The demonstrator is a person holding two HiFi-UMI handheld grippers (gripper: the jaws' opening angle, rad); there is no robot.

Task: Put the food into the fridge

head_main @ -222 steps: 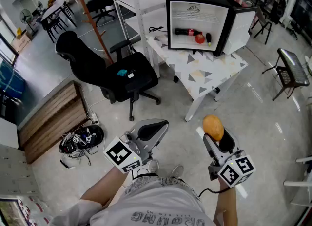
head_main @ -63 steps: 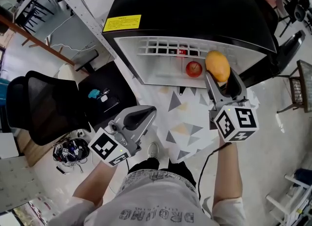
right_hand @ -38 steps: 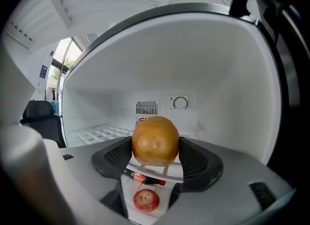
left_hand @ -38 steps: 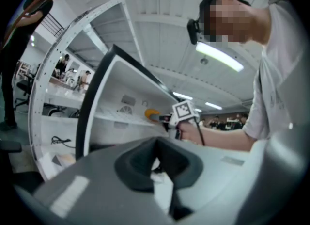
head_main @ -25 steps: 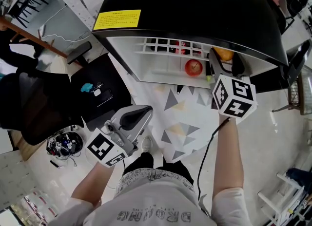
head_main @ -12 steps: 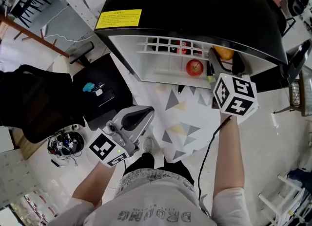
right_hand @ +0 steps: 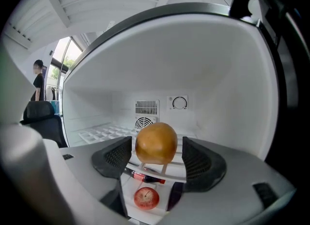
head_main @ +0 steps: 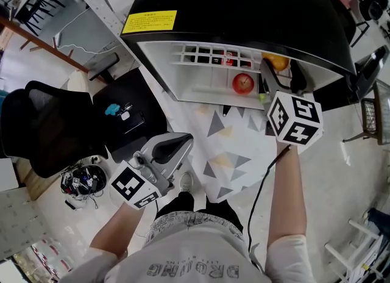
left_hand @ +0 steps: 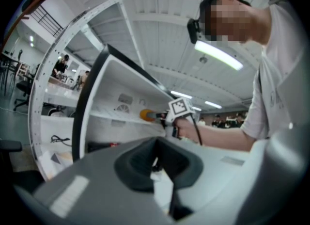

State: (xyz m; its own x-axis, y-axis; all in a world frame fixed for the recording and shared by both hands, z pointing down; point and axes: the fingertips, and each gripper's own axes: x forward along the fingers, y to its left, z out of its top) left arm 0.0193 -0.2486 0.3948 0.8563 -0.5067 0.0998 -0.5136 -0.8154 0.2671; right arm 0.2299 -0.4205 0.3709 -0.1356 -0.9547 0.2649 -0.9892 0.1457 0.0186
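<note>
An orange-yellow round fruit (right_hand: 156,143) rests on the white wire shelf (right_hand: 104,133) inside the open black mini fridge (head_main: 244,7). My right gripper (right_hand: 157,160) reaches into the fridge, its pads (right_hand: 114,157) on either side of the fruit with a thin gap each side, so it stands open. In the head view the fruit (head_main: 279,63) peeks out under the fridge's top, beyond the right gripper (head_main: 280,73). Below the shelf lie a red apple (right_hand: 146,198) and a cola bottle (right_hand: 145,176). My left gripper (head_main: 166,150) hangs low in front of the table, shut and holding nothing.
The fridge stands on a white table (head_main: 234,147) with grey triangle patterns. A black office chair (head_main: 55,129) with small items on its seat (head_main: 119,112) is at the left. The fridge door (head_main: 365,71) swings out at the right. A metal rack (head_main: 91,1) stands behind.
The person came up to the fridge carrying the fruit. Since 2.5 s ago the right gripper has moved the fruit inside onto the upper shelf. Over the last second both grippers barely moved.
</note>
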